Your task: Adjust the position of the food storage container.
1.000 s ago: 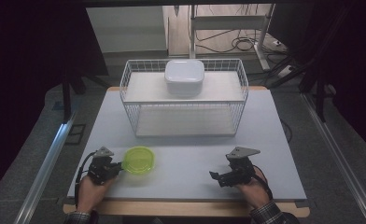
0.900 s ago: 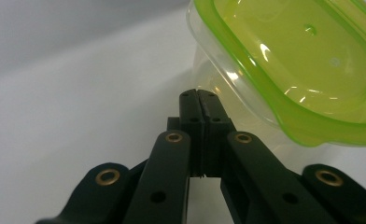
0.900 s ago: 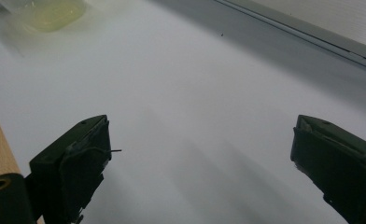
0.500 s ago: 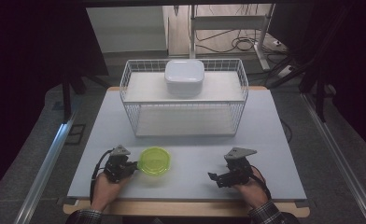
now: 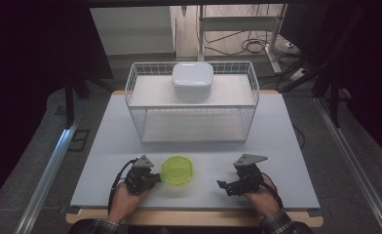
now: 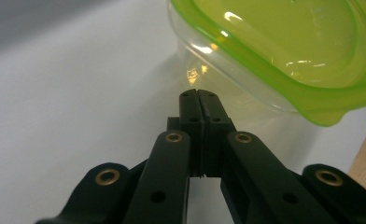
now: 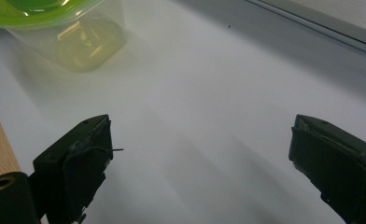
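Two grippers are counted on the table [image 5: 286, 146]: the left gripper [image 5: 156, 177], with its jaws pressed together, and the right gripper [image 5: 221, 186], with its jaws held wide apart. One container with a green lid [image 5: 177, 169] is seen, just beside the tips of the left gripper and well apart from the right one. One wire basket [image 5: 193, 105] is counted further ahead of both grippers, and one white box [image 5: 192, 79] is found on top of it.

No legible text, label, brand, number or sign on any surface: none on the clear round plastic container with the lime-green lid [image 5: 177, 169], none on the white square lidded box [image 5: 193, 79].
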The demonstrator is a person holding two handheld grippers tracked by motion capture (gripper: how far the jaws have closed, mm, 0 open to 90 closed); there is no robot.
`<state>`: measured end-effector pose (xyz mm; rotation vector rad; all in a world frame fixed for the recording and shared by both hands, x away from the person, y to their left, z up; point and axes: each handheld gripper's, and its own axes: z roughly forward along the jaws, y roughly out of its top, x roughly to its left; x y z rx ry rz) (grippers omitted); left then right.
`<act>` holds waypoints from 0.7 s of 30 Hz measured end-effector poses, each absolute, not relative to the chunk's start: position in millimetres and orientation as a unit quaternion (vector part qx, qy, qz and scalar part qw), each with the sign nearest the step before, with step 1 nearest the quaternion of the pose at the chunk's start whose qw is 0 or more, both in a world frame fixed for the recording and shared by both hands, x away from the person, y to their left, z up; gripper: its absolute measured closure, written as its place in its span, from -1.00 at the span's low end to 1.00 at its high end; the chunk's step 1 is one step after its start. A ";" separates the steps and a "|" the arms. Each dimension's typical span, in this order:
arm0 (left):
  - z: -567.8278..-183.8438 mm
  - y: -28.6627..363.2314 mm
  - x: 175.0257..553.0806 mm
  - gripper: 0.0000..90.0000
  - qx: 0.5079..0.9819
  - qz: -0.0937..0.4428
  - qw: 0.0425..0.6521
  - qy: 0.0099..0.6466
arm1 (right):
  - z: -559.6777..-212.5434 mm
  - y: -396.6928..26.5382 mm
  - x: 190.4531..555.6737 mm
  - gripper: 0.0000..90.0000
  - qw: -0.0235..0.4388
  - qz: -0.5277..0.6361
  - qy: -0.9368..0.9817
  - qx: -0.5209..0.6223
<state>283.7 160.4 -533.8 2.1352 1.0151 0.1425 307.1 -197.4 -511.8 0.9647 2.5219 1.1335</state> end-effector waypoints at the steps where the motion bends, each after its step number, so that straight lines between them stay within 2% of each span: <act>1: -533.7 158.6 283.5 1.00 0.836 0.056 0.377 0.395 | -511.8 -197.4 307.1 -0.85 0.105 0.384 0.857 0.328; 14: -535.4 129.2 279.1 1.00 0.844 0.049 0.387 0.368 | -513.5 -196.8 307.9 -0.85 0.098 0.384 0.857 0.329; 21: -535.1 126.0 279.5 0.98 0.845 0.053 0.386 0.366 | -514.2 -196.7 308.2 -0.85 0.097 0.385 0.857 0.328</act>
